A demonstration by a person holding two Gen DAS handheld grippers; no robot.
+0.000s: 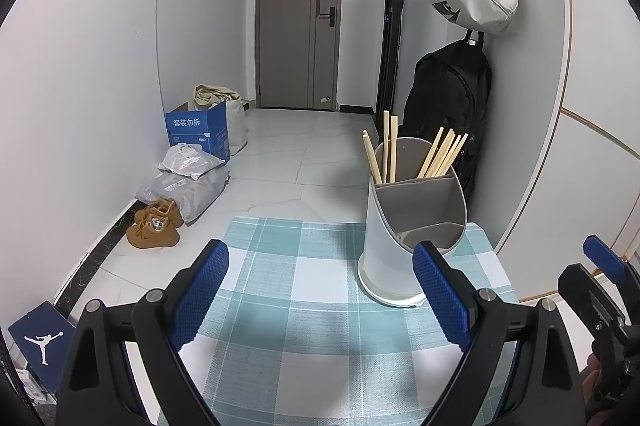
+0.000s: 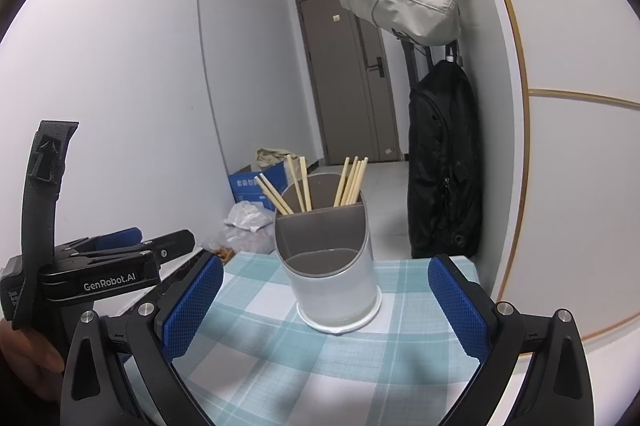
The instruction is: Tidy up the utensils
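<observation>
the small table under a teal and white checked cloth (image 1: 304, 306) carries only the white cylindrical utensil holder with grey inner dividers (image 2: 332, 266), standing upright toward the far right corner. pale wooden chopsticks (image 2: 352, 181) lean in its 2 rear compartments, 3 at the left and a bunch at the right; in the left wrist view something pale lies in the front section, too hidden to name. the left gripper (image 1: 320, 290) and right gripper (image 2: 324, 302) both hang over the cloth with jaws spread wide, nothing between them. no loose utensil shows on the cloth, so the sorting looks close to done; any further reach should come from above, clear of the leaning sticks. a black backpack (image 2: 444, 161) hangs just behind the holder.
</observation>
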